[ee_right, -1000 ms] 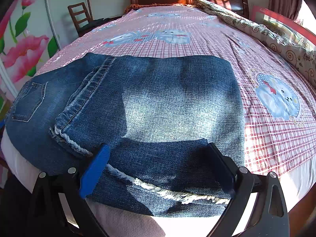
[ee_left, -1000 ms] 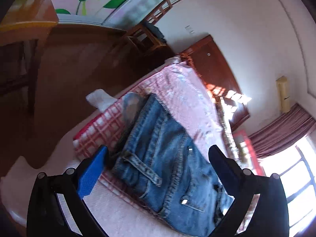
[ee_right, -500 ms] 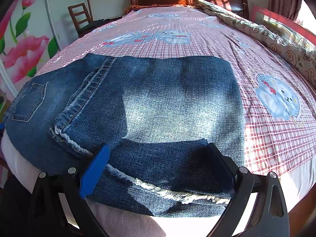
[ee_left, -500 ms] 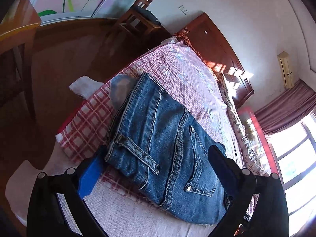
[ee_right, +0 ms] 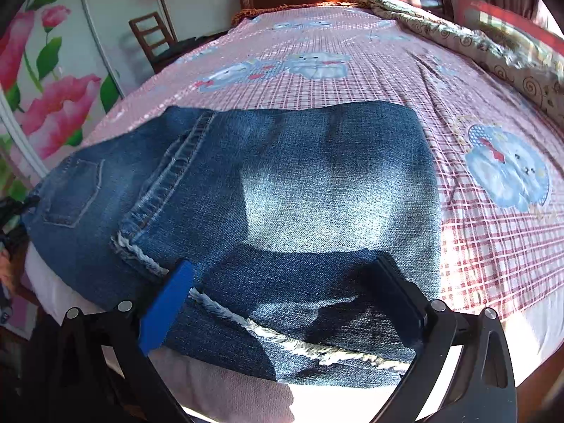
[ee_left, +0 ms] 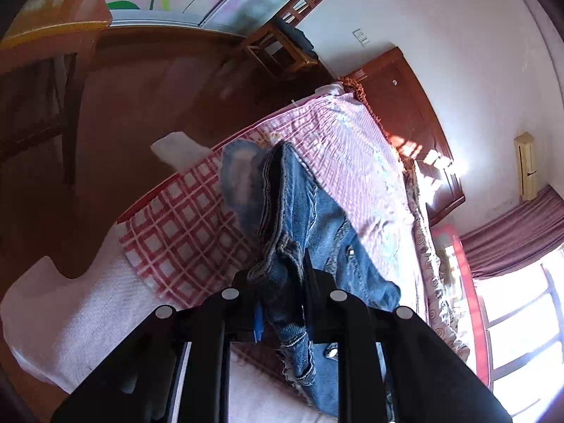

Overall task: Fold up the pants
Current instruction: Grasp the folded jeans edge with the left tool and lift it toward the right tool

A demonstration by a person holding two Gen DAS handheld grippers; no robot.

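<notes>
In the left wrist view the left gripper (ee_left: 278, 303) hides the waistband of the jeans (ee_left: 306, 218) where its jaws pinch the cloth, and the lower hem runs behind the gripper's frame. The chair (ee_left: 282, 46) is blurred. In the right wrist view the jeans' (ee_right: 282, 183) near edge sits behind the right gripper (ee_right: 282, 292), and the bed (ee_right: 493, 239) is cut off at the right edge.

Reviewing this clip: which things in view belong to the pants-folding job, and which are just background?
Job:
- jeans
- left gripper, shut on the jeans' waistband
- right gripper, open over the hems

Background:
- checked bedsheet
- wooden chair
- headboard
- patterned quilt
</notes>
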